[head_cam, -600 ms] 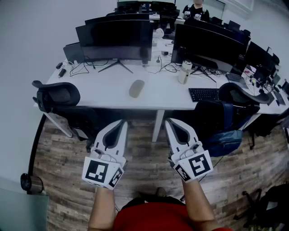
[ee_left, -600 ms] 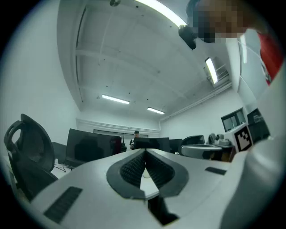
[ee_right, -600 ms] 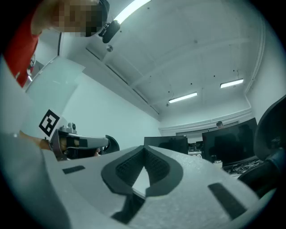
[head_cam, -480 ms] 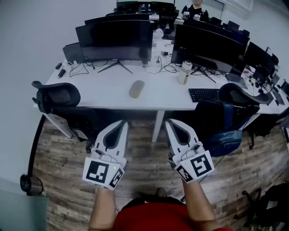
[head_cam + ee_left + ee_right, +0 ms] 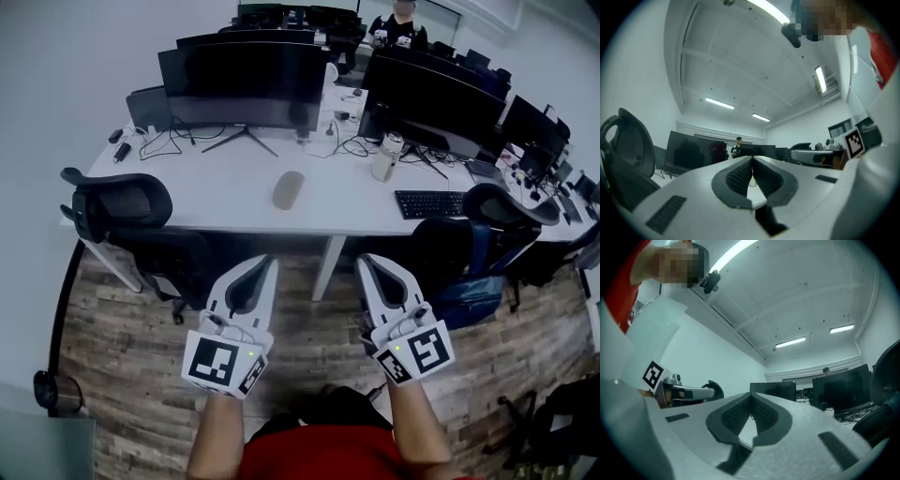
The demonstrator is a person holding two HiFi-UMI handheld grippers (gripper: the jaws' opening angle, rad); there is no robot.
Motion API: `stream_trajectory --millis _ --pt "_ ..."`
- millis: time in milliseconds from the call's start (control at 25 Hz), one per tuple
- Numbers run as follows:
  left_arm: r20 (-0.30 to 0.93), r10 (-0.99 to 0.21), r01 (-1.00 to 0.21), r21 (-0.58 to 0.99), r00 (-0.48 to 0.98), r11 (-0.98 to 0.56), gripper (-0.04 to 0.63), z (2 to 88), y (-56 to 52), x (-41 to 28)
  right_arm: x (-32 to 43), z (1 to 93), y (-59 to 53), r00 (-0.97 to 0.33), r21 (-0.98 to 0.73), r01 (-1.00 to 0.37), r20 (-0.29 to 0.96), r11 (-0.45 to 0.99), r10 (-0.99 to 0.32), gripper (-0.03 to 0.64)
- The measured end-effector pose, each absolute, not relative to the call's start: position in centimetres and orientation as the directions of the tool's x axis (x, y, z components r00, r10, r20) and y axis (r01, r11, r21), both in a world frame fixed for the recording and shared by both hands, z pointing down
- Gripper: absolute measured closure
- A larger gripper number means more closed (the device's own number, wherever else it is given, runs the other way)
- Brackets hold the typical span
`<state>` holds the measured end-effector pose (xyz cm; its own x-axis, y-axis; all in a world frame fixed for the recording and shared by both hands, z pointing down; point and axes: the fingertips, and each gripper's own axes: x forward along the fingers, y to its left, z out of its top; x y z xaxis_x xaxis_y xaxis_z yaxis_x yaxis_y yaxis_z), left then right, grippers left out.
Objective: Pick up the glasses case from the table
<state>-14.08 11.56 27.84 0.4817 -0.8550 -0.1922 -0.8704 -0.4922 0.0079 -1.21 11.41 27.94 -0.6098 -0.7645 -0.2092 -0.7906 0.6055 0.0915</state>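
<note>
1 glasses case (image 5: 288,189), greyish oval, lies flat on the white counter (image 5: 211,187), roughly mid-counter and out in the open with nothing touching it. Behind it stands a wide dark monitor (image 5: 239,86) on a splayed foot, with loose cables trailing along the counter's back edge. Off to the case's right there's a pale tumbler (image 5: 385,157), then a black keyboard (image 5: 429,202) near the front edge, and a 2nd monitor (image 5: 433,98) behind those.

In front of the counter, a black mesh office chair (image 5: 120,203) sits at the left end, and another dark chair (image 5: 497,208) at the right end has a blue backpack (image 5: 466,289) hanging off it. The floor (image 5: 131,319) is wood plank.

Both grippers hang over that floor, well short of the counter and well apart from the case. The left gripper (image 5: 269,264) has its jaws pressed together at the tips with nothing between them. Same deal with the right gripper (image 5: 367,261): jaws closed tip to tip, empty. They sit side by side, both aimed at the counter, and the case is ahead in the gap between them.
</note>
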Motion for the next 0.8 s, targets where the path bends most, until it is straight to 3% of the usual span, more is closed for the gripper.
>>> stream_trajectory --millis 400,800 --pt "-0.157 -0.872 -0.883 -0.006 0.464 -0.469 0.583 29.6 5.4 -15.0 -0.9 28.9 5.2 -0.587 0.094 -0.807 -0.232 0.583 -0.776 0.614" --pt "-0.099 -0.910 -0.914 -0.003 0.403 -0.405 0.581 31.5 -8.0 -12.8 2.5 29.6 -8.6 -0.604 0.087 -0.793 -0.248 0.604 -0.757 0.614"
